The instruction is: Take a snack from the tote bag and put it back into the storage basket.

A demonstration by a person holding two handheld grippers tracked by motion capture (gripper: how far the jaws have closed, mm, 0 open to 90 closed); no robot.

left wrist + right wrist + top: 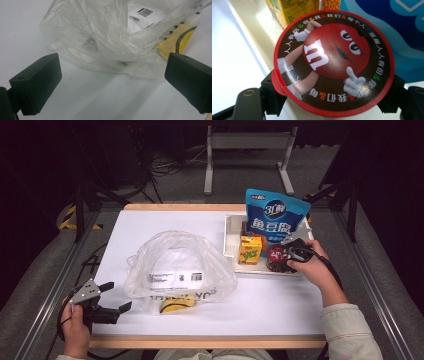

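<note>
A round red-and-brown candy cup (275, 256) stands in the white tray (229, 232) at the right. My right gripper (286, 258) is shut on it. In the right gripper view the black jaws flank the cup under its printed lid (332, 60), one finger (270, 96) pressed to its left side. My left gripper (120, 296) rests near the front left corner, jaws wide open with nothing between them. It faces a crumpled clear plastic bag (175, 265) with a yellow packet (177, 304) inside. In the left gripper view the bag (105, 37) lies just beyond the open gripper (110, 85).
A blue snack pouch (275, 217) stands upright at the back of the tray, and a yellow juice box (250, 249) sits left of the cup. Bare white tabletop lies in front of the tray. The wooden table edge (210, 341) runs along the front.
</note>
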